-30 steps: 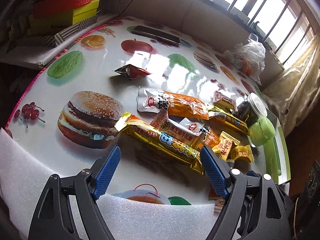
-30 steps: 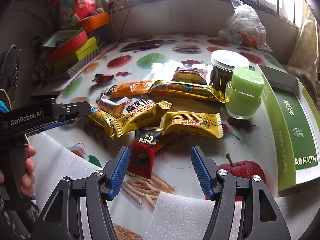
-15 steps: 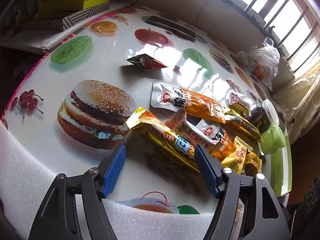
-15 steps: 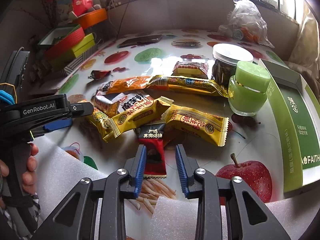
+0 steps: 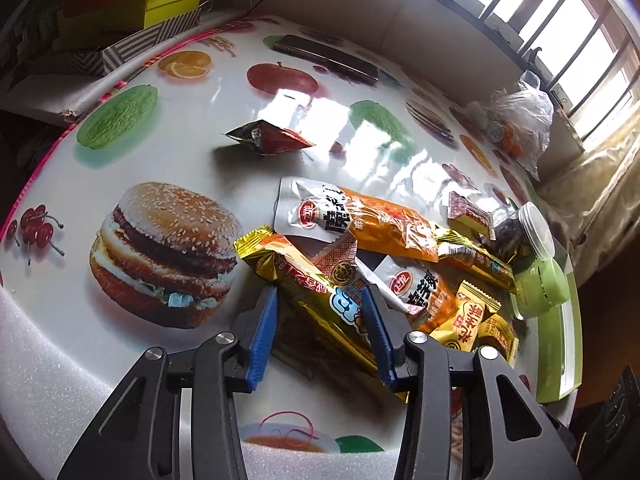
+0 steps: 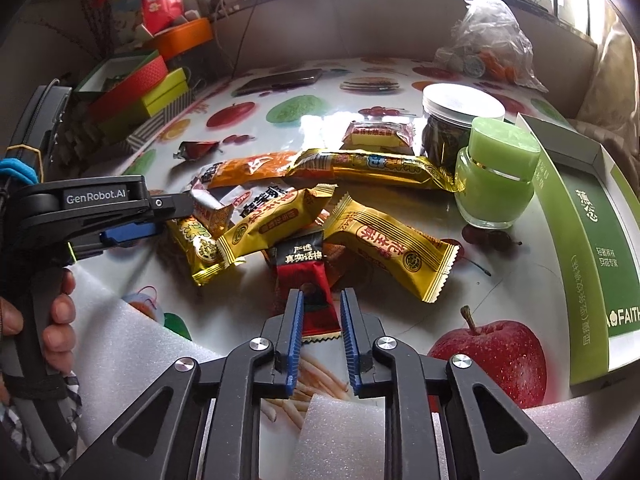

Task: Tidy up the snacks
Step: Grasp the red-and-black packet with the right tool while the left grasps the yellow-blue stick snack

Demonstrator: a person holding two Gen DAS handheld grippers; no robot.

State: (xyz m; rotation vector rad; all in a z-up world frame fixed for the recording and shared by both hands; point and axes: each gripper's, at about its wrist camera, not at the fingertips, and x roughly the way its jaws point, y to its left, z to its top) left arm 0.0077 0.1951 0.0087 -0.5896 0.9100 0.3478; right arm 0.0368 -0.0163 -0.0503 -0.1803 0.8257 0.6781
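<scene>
On the left, the left gripper (image 5: 320, 300) has its jaws just closing around a long gold packet (image 5: 312, 292) at the near-left edge of the snack pile — the blue pads (image 5: 264, 328) flank it, though whether they press cannot be told. To its right, the right gripper (image 6: 320, 308) is clamped on a red-and-black packet (image 6: 308, 276) at the pile's near edge, on the table (image 6: 400, 280) — a green jar (image 6: 496, 184) stands far right.
</scene>
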